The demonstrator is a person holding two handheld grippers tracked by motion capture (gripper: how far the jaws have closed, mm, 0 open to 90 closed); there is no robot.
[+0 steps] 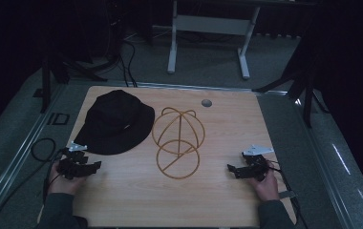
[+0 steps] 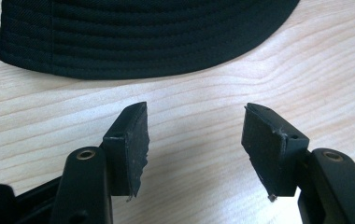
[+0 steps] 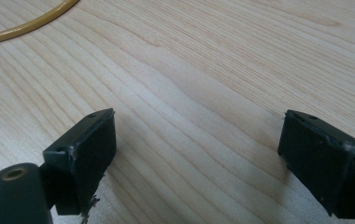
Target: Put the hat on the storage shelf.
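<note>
On the worktop's [image 1: 227, 200] far left lies the black hat [image 1: 115, 121], the wire hat stand [image 1: 178, 140] just right of it; your left tongs [image 1: 92, 167] gape wide near its brim, right tongs [image 1: 231, 170] wide too, well apart.

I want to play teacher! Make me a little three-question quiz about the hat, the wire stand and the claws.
1. True or false: the black hat is sitting on the wire stand.
2. Which claw is nearer the hat: A) left claw B) right claw?
3. Fill in: both claws are ____ and hold nothing.

Key: 1. False, the hat lies on the table beside the stand. 2. A. 3. open.
</note>
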